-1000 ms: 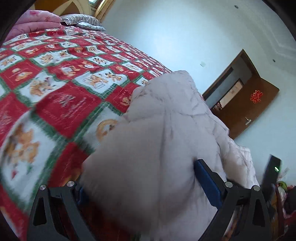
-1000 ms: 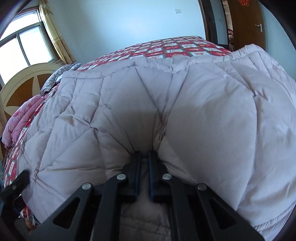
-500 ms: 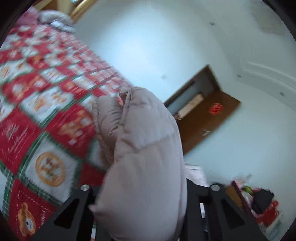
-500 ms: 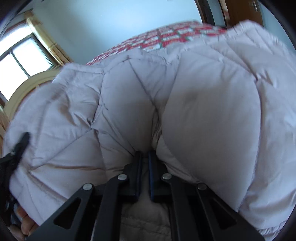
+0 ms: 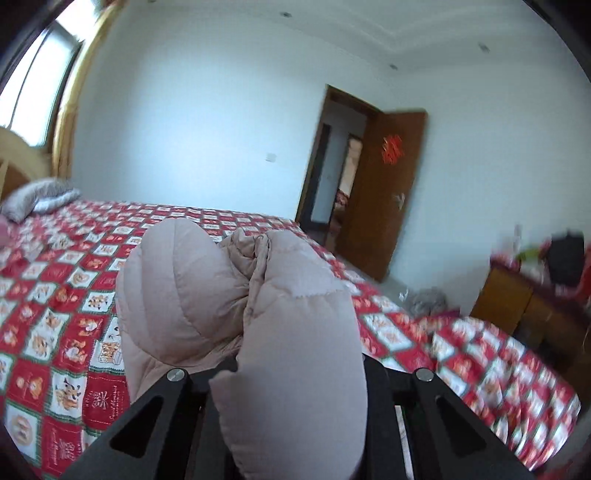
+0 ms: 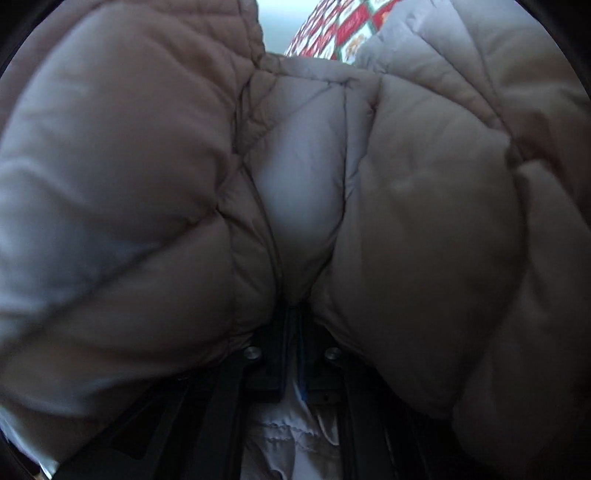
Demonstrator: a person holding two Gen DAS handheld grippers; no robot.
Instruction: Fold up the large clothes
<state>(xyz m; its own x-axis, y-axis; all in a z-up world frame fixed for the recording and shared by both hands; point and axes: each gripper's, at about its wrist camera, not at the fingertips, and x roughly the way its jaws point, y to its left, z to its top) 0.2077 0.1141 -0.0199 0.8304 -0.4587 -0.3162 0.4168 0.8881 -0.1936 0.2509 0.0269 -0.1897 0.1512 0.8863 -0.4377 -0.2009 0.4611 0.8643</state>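
A pale beige quilted down jacket point(image 5: 236, 314) bulges up between my left gripper's arms and is lifted above the bed. My left gripper point(image 5: 291, 373) is shut on a bunched part of it; the fingertips are hidden by the fabric. In the right wrist view the same jacket point(image 6: 147, 184) fills nearly the whole frame. My right gripper point(image 6: 295, 314) is shut on a fold of it, jaws almost touching, with puffy panels billowing on both sides.
The bed has a red, white and green patchwork quilt point(image 5: 55, 314), also glimpsed in the right wrist view point(image 6: 332, 29). A grey pillow point(image 5: 37, 199) lies at the headboard. An open brown door point(image 5: 384, 192) and a cluttered wooden cabinet point(image 5: 532, 302) stand to the right.
My left gripper closed on the jacket, lifted it and swung level, now facing the door. The jacket has bunched up closer around my right gripper and now blocks its view of the room.
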